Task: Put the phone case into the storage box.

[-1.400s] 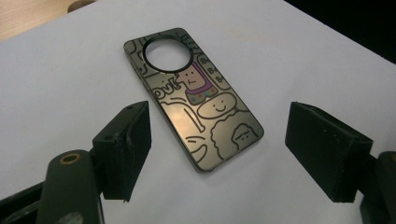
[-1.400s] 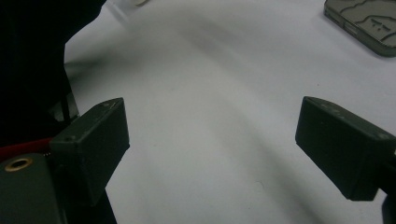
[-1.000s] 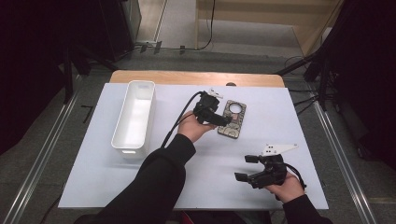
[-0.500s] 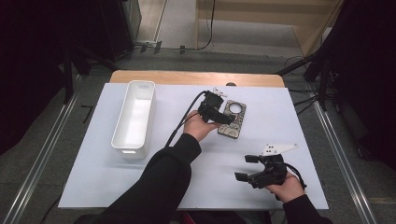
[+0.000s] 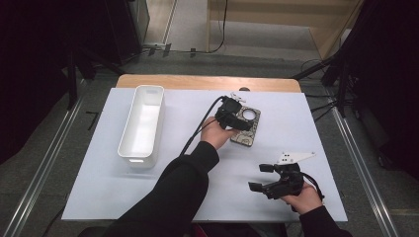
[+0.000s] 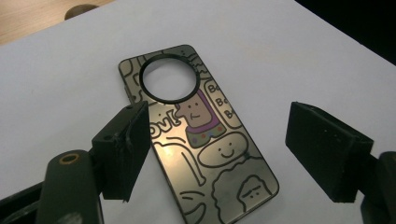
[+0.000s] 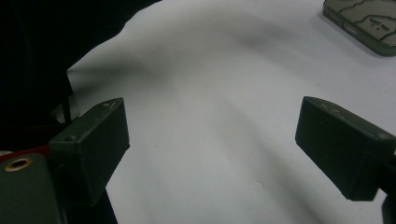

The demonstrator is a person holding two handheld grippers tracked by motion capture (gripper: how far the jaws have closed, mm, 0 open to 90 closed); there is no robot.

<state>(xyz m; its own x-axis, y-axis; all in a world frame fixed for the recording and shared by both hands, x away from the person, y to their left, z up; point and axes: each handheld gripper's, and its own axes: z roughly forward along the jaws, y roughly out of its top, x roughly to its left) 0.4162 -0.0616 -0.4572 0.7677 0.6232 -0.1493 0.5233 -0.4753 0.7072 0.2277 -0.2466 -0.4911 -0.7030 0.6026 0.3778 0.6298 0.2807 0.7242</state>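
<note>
A phone case (image 6: 201, 140) printed with cartoon figures, with a round camera hole, lies flat on the white table cover (image 5: 99, 173); its far end shows in the high view (image 5: 251, 134). My left gripper (image 6: 224, 128) hovers over it, open. One jaw stands above the case's left edge, the other off its right side, and neither presses on it. From above, the left gripper (image 5: 241, 121) covers the case's near half. My right gripper (image 5: 260, 177) rests open near the front right with nothing between its jaws (image 7: 210, 135). A corner of the case (image 7: 369, 23) shows far off in the right gripper view.
A long white tray (image 5: 148, 91) stands at the left of the cover. A bare wooden strip (image 5: 197, 81) runs along the table's far edge. A black cable (image 5: 197, 131) trails from the left gripper toward the person's sleeve.
My left hand has shifted a little to the right and down, further over the phone case. The right hand has kept still.
</note>
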